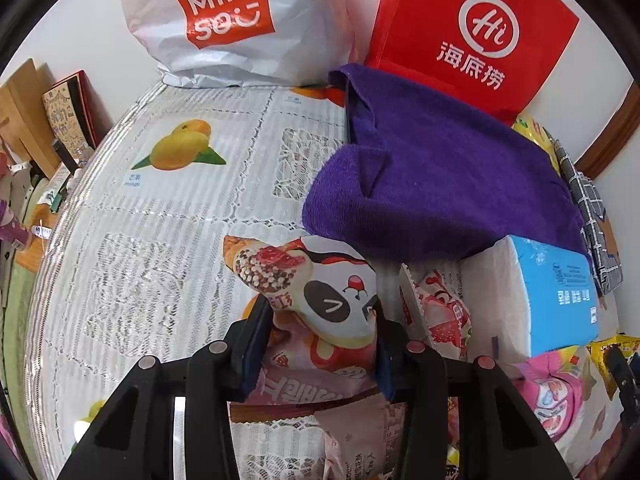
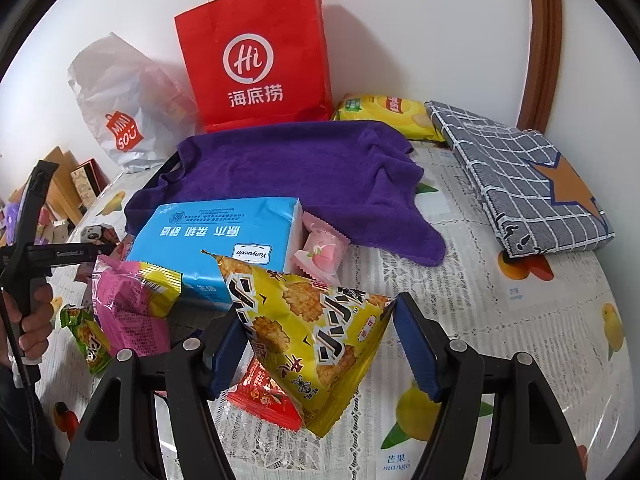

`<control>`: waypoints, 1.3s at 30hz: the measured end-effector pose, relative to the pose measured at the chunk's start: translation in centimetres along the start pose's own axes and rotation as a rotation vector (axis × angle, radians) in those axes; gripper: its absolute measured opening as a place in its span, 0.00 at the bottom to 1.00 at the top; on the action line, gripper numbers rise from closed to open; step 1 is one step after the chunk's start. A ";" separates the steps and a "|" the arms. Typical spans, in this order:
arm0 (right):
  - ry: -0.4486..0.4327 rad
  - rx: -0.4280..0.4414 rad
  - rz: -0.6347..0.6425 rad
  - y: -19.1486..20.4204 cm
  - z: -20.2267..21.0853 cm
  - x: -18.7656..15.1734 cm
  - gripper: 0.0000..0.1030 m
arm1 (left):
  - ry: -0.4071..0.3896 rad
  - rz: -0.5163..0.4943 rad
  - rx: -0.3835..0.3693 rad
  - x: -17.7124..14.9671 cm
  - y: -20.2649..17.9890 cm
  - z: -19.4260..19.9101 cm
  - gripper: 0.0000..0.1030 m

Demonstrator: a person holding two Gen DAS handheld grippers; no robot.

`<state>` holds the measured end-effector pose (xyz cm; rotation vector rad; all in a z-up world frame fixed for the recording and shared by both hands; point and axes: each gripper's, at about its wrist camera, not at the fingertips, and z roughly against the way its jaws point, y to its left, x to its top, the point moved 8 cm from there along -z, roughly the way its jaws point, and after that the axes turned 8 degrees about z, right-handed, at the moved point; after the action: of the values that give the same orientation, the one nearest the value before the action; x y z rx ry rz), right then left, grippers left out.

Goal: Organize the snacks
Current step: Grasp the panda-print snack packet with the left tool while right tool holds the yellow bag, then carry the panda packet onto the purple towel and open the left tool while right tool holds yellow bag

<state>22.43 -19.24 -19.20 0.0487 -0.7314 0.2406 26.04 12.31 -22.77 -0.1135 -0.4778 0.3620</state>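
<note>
We take the blue tissue pack [image 2: 224,240] as our landmark on the table [image 2: 500,360]; to its left in the right wrist view a hand [image 2: 34,320] grips the handle of the left tool [image 1: 320,344]; in its own view that tool pinches a white panda-face snack pouch [image 1: 328,300] between both pads, lifted over pink packets [image 1: 304,384] left of the tissue pack; just left of and in front of the pack lie a pink-and-yellow bag [image 2: 128,304] and a small green packet [image 2: 86,336]; directly in front of the pack our right tool [image 2: 320,344] clamps a yellow rice-cracker bag [image 2: 308,340], tilted, above a red packet [image 2: 264,396]; touching the pack's right end sits a small pink sweet [image 2: 324,252]; behind the pack a purple towel [image 2: 288,172] drapes, and beyond it stand a white shopping bag [image 2: 120,112] and a red paper bag [image 2: 256,60]; well to the right rests a folded checked cloth [image 2: 520,184].
</note>
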 end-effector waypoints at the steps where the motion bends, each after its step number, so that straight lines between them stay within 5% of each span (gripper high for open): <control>1: -0.006 -0.004 0.000 0.0 0.3 0.0 0.68 | -0.006 0.002 -0.002 0.0 0.0 0.3 0.41; 23: -0.122 -0.021 0.000 0.7 6.9 1.3 0.67 | -0.150 -0.008 -0.033 -0.3 0.0 9.9 0.41; 39: -0.137 -0.030 0.035 2.4 8.5 3.4 0.67 | -0.159 -0.104 -0.121 -3.4 -5.7 13.7 0.41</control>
<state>18.69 -17.34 -10.71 0.0235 -0.8728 0.2618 18.63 6.05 -11.01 -0.1772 -0.6607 0.2405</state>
